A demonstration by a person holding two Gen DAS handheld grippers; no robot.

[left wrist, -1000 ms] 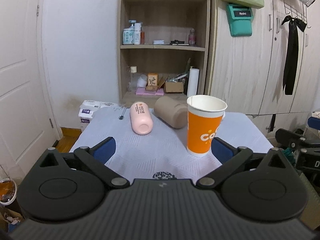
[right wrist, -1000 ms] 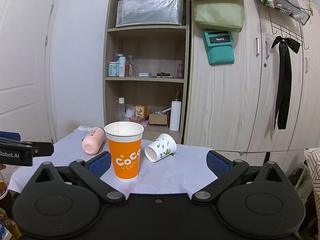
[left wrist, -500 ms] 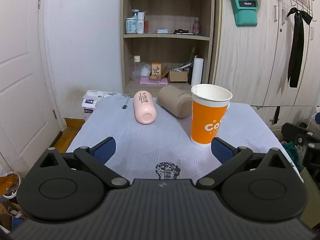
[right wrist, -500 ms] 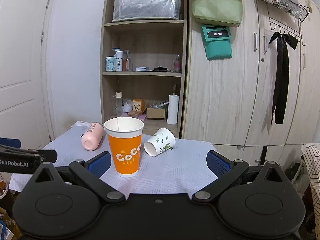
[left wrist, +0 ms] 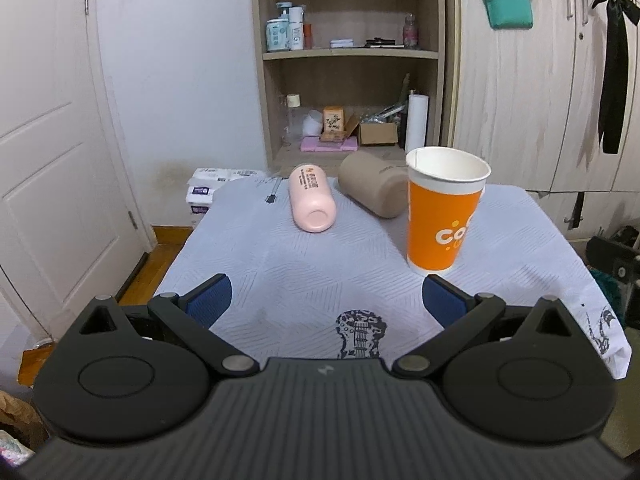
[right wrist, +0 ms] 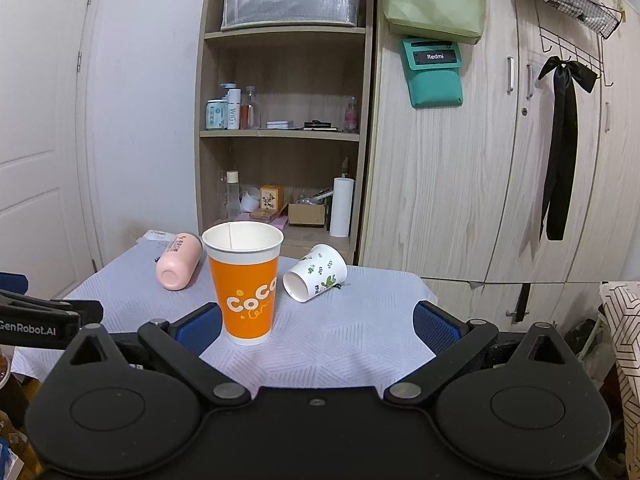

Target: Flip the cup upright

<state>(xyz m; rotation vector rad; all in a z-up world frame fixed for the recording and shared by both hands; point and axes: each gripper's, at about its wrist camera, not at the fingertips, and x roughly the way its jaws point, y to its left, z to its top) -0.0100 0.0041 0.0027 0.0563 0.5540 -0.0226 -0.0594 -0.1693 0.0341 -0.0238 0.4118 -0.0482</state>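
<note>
An orange paper cup [left wrist: 444, 212] stands upright on the table; it also shows in the right wrist view [right wrist: 245, 280]. A white floral paper cup [right wrist: 315, 273] lies on its side behind it, mouth toward me. A pink bottle [left wrist: 312, 202] lies on its side, also in the right wrist view [right wrist: 179, 266]. A beige cup [left wrist: 374, 188] lies on its side beside the bottle. My left gripper [left wrist: 325, 300] is open and empty over the table's near edge. My right gripper [right wrist: 318, 326] is open and empty, short of the orange cup.
The table wears a pale grey cloth [left wrist: 288, 272] with a guitar print [left wrist: 362, 332]. A wooden shelf unit [right wrist: 280, 132] and wardrobe [right wrist: 460, 180] stand behind. A door [left wrist: 52, 160] is at the left. My left gripper's side [right wrist: 40, 316] shows in the right wrist view.
Both grippers have drawn back and risen a little from the table, so more of the cloth shows. The cups and bottle have not moved.
</note>
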